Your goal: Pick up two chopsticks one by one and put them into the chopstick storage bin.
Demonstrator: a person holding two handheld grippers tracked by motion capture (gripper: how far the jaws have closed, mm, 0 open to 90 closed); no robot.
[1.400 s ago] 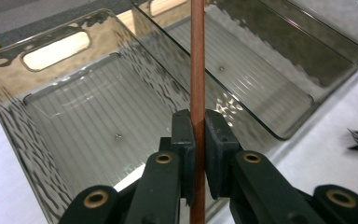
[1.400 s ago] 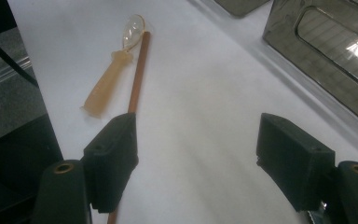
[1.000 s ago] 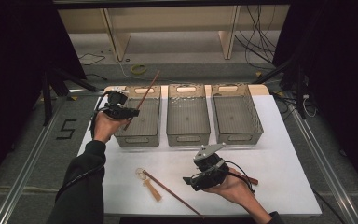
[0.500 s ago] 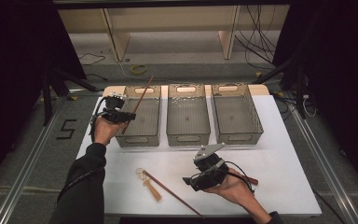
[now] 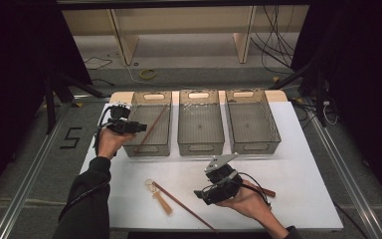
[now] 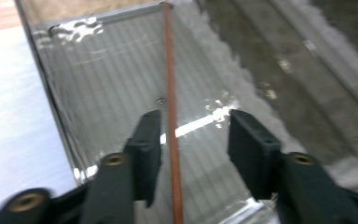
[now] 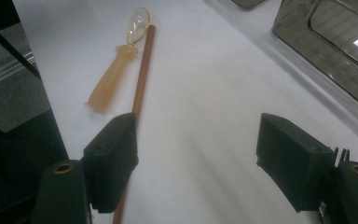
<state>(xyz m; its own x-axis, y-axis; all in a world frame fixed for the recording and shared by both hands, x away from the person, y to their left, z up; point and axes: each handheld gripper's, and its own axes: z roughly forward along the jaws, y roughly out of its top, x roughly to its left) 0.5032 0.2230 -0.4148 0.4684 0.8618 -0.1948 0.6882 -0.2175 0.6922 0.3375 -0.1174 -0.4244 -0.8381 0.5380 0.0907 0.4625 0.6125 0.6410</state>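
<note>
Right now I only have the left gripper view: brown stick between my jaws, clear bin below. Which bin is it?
Observer: The leftmost bin of three. The left gripper has just been opening its jaws; the stick lies loose between them.
Operator: Where's the right gripper?
Observer: The right gripper sits low at the table's near edge, jaws open.
Operator: What's left to pick up?
Observer: A second stick by those jaws, with a pale spoon beside its far end.
</note>
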